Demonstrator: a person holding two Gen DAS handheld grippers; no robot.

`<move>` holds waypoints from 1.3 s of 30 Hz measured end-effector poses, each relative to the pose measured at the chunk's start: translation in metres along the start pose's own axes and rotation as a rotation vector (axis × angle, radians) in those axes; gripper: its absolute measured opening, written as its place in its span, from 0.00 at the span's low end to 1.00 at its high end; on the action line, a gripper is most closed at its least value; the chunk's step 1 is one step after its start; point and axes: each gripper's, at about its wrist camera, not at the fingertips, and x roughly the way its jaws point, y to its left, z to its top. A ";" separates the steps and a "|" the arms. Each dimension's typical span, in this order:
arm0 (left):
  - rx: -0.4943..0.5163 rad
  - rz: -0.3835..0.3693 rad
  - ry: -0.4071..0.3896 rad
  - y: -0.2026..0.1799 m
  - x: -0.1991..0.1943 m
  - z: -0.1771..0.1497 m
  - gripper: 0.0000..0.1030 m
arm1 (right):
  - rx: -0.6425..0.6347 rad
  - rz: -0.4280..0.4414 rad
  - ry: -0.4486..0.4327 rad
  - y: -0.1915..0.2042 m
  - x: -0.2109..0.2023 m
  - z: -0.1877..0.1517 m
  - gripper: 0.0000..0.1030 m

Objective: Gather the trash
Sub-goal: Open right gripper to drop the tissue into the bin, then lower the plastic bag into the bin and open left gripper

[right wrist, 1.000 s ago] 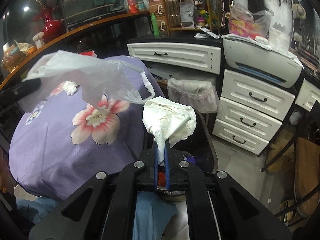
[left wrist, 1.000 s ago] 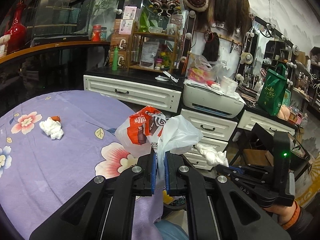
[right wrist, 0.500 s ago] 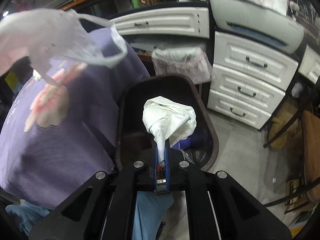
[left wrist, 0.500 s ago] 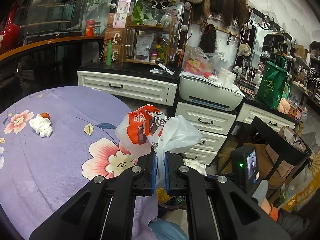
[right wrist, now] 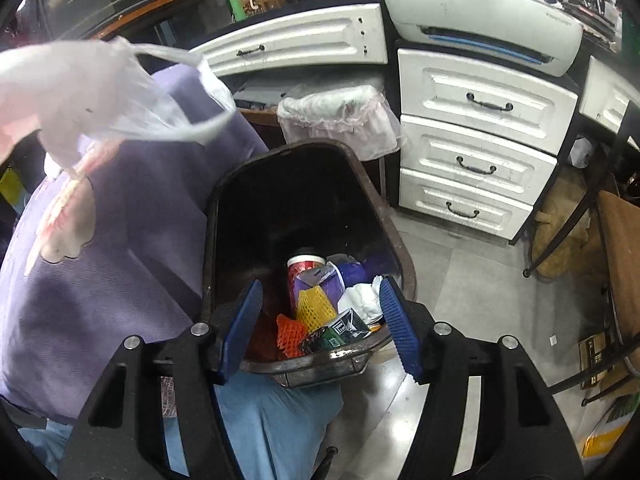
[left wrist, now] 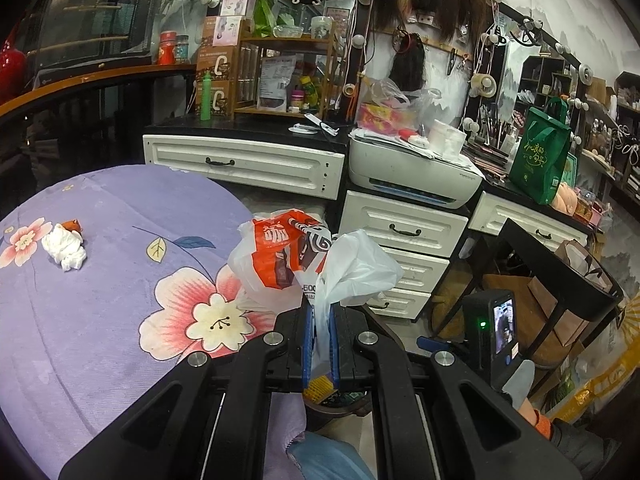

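Observation:
My left gripper [left wrist: 320, 320] is shut on a white and orange plastic bag [left wrist: 304, 264], held above the edge of the purple flowered table [left wrist: 100, 320]. A crumpled white tissue [left wrist: 66, 248] with an orange scrap lies on the table at the left. In the right wrist view my right gripper [right wrist: 320, 308] hangs over a dark trash bin [right wrist: 224, 200], its jaws opening with nothing between them. A crumpled white tissue [right wrist: 362, 298] lies in the bin among wrappers, a cup and foam nets. The plastic bag [right wrist: 92, 100] shows blurred at the upper left.
White drawer units [right wrist: 476, 136] and a printer [left wrist: 412, 172] stand behind the bin. A second lined bin [right wrist: 340, 116] sits by the drawers. A black chair frame [left wrist: 560, 280] and paper bags are at the right. A person's blue-clad leg [right wrist: 272, 420] is below the bin.
My right gripper sank over the bin and opened; the white tissue left its jaws and now lies in the bin. The left gripper drifted a little, still holding the bag.

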 end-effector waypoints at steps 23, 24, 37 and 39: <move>0.029 -0.111 0.155 -0.050 0.077 -0.004 0.07 | 0.065 -0.026 -0.165 -0.042 -0.113 -0.006 0.63; 0.032 -0.101 0.165 -0.051 0.083 -0.008 0.07 | 0.071 -0.025 -0.166 -0.044 -0.115 -0.007 0.63; 0.071 -0.037 0.271 -0.053 0.112 -0.037 0.43 | 0.080 -0.007 -0.143 -0.044 -0.105 -0.015 0.63; 0.065 -0.035 0.260 -0.052 0.109 -0.040 0.68 | 0.080 -0.006 -0.144 -0.044 -0.106 -0.015 0.63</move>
